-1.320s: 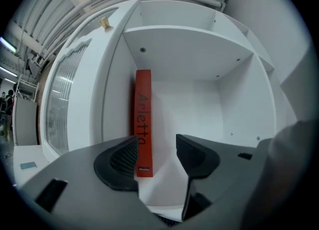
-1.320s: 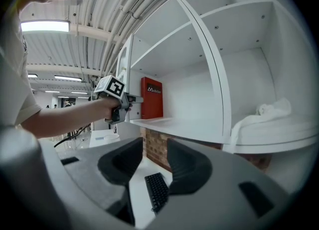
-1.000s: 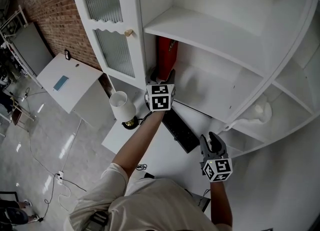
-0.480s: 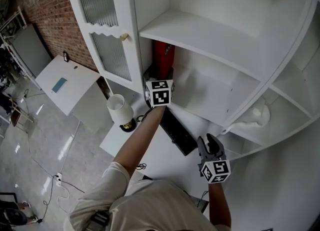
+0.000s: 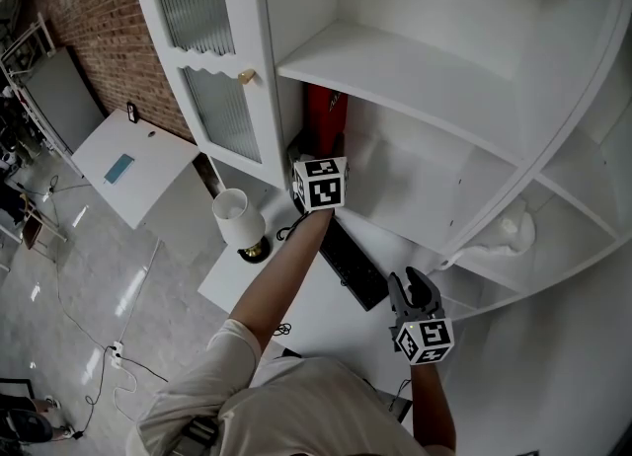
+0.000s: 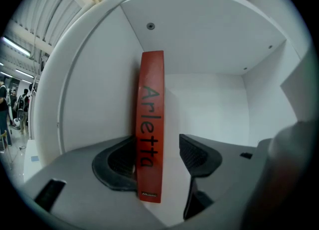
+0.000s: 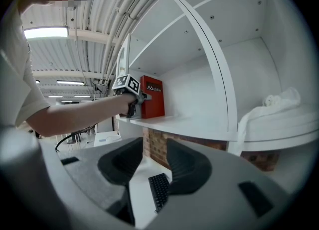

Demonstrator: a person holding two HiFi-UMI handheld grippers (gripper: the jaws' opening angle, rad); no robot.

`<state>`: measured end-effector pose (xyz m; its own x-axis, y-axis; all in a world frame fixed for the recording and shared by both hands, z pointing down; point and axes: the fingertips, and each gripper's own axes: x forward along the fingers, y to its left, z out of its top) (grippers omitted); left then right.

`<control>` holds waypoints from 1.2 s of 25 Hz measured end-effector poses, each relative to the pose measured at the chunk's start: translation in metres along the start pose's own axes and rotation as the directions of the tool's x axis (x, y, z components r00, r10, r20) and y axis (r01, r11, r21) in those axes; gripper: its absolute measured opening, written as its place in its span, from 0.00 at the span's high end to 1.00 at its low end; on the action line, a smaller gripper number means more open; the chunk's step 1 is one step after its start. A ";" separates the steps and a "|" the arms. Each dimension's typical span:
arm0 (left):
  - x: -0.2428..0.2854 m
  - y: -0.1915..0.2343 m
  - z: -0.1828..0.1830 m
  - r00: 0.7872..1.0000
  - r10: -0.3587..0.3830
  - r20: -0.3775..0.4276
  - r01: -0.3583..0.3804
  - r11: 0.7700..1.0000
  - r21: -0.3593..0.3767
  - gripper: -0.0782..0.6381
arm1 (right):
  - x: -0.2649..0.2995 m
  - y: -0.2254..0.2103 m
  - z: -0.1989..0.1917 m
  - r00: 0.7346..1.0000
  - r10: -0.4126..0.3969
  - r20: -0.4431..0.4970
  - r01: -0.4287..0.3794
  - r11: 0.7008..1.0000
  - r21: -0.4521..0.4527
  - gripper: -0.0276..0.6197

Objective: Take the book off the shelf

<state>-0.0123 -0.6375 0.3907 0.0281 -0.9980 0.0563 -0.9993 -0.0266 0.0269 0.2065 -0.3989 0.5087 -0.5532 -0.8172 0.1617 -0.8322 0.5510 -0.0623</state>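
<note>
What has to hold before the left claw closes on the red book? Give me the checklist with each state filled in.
1. Red book between the left claw jaws: ok.
2. Book upright, spine facing the claw: ok.
3. Both pads pressing on the book: not ok. The jaws are apart, with a gap at the right-hand pad.
4. Room to pull the book out: ok. Nothing else shows in that shelf compartment.
5. Right claw out of the way: ok. It is empty, low and away from the shelf.
6. Jaws far enough along the covers for a firm hold: cannot tell.
</note>
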 end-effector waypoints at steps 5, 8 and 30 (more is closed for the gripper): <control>-0.002 0.008 0.000 0.999 0.036 0.015 -0.035 0.999 -0.012 0.63 | 0.002 0.003 -0.001 1.000 0.008 -0.003 -0.008 1.000 0.005 0.73; -0.003 0.010 -0.001 0.999 0.047 0.024 -0.047 0.999 -0.014 0.67 | 0.002 0.005 -0.002 1.000 0.012 -0.005 -0.012 1.000 0.004 0.73; -0.055 -0.010 -0.001 0.992 -0.065 0.107 0.064 0.998 0.012 0.68 | -0.019 0.004 -0.006 1.000 0.010 -0.005 -0.010 1.000 0.002 0.73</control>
<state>-0.0041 -0.5818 0.3880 0.0904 -0.9945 -0.0527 -0.9956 -0.0915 0.0183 0.2138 -0.3798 0.5110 -0.5616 -0.8105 0.1662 -0.8265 0.5591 -0.0663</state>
